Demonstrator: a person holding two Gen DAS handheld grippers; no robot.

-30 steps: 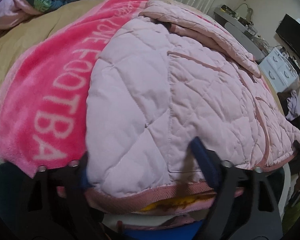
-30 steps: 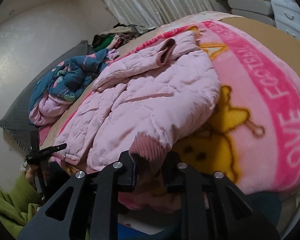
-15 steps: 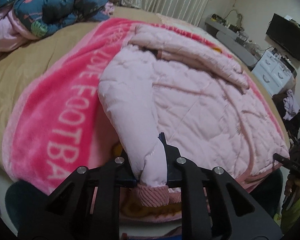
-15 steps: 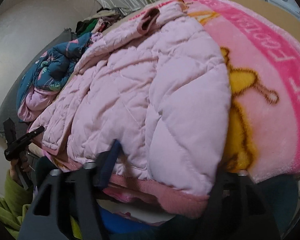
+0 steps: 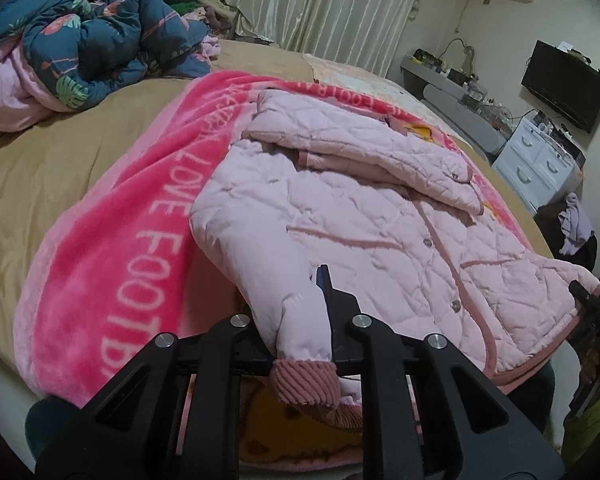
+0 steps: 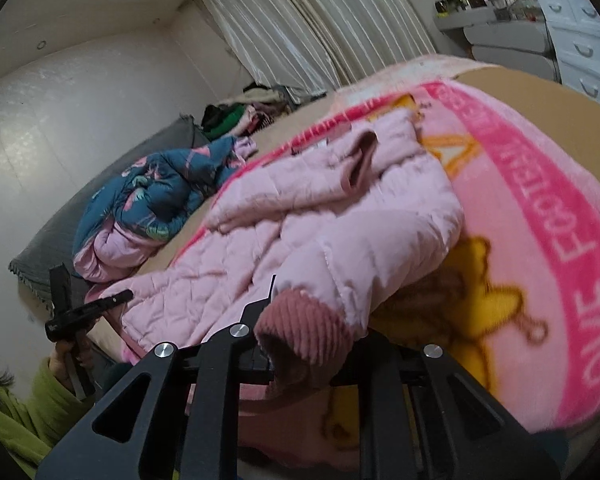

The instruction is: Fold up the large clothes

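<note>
A: L gripper [image 5: 302, 332] first, what's in it?
B: Jaws clamped on the jacket sleeve [image 5: 260, 272], just above the ribbed cuff [image 5: 306, 380]. Cuff hangs right at the fingertips, toward the cam.
A: R gripper [image 6: 306, 344]?
B: Its jaws have just been closing, and now they pinch the other sleeve [image 6: 364, 264] by its ribbed cuff [image 6: 300, 332], which bulges out between the fingers.
A: Rest of the jacket?
B: Pink quilted jacket [image 5: 380, 216] lies spread just ahead of both grippers, front side up w/ buttons showing. Both sleeves are pulled off the fabric toward the grippers. Hood end is at the far side.
A: Under it?
B: Pink fleece blanket [image 5: 100, 264] w/ white lettering and a yellow cartoon print, under the jacket and reaching out left of the L gripper. Tan bedsheet [image 5: 40, 168] beyond that.
A: Farther back?
B: Bunched navy floral comforter [image 5: 88, 40], far left of the L gripper. Curtains [image 5: 320, 8] behind. Far right there's a white drawer unit [image 5: 536, 160] and a wall TV [image 5: 564, 84].
A: Person?
B: Green sleeve [image 6: 28, 416] only, low left in R cam.
</note>
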